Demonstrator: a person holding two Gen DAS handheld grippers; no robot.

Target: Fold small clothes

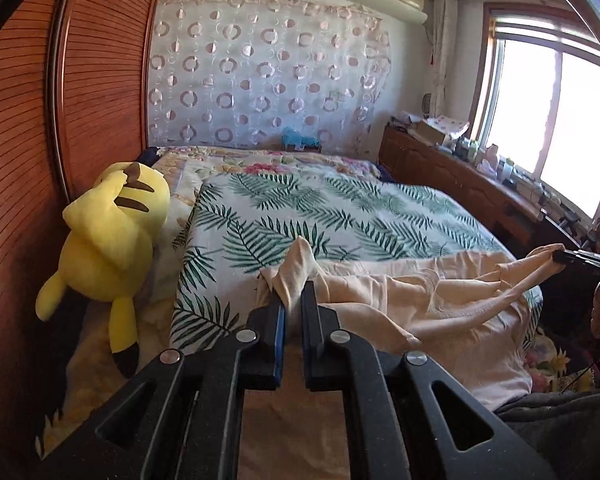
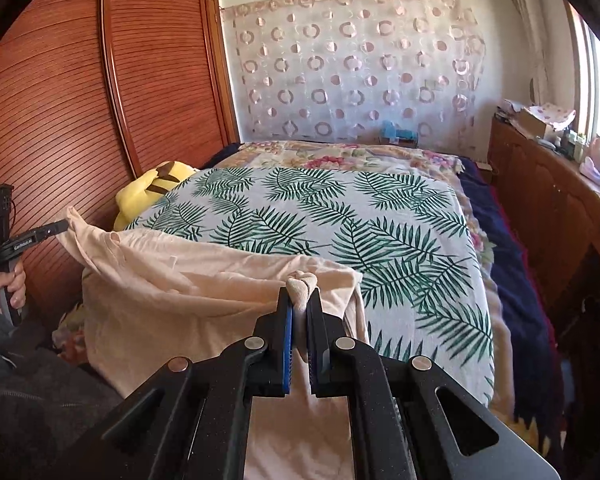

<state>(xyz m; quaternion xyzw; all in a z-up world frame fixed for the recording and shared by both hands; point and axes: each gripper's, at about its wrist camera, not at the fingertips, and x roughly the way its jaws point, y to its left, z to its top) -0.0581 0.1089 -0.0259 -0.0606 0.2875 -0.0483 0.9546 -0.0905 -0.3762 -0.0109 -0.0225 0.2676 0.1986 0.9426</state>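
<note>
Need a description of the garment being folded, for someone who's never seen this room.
Find the bed with the leaf-print sheet. At its near edge lies the pale peach garment, one end pinched by the left gripper, the other by the right gripper. It is the only plain, unpatterned cloth there; the yellow plush toy beside it is bright.

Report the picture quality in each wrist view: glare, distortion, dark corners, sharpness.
Left wrist view: the window is blown out white; the wardrobe bows from fisheye distortion; corners are black; the peach garment is sharp. Right wrist view: glare only at the right edge; even light on the leaf-print cover; similar curved wardrobe lines, dark corners.
</note>
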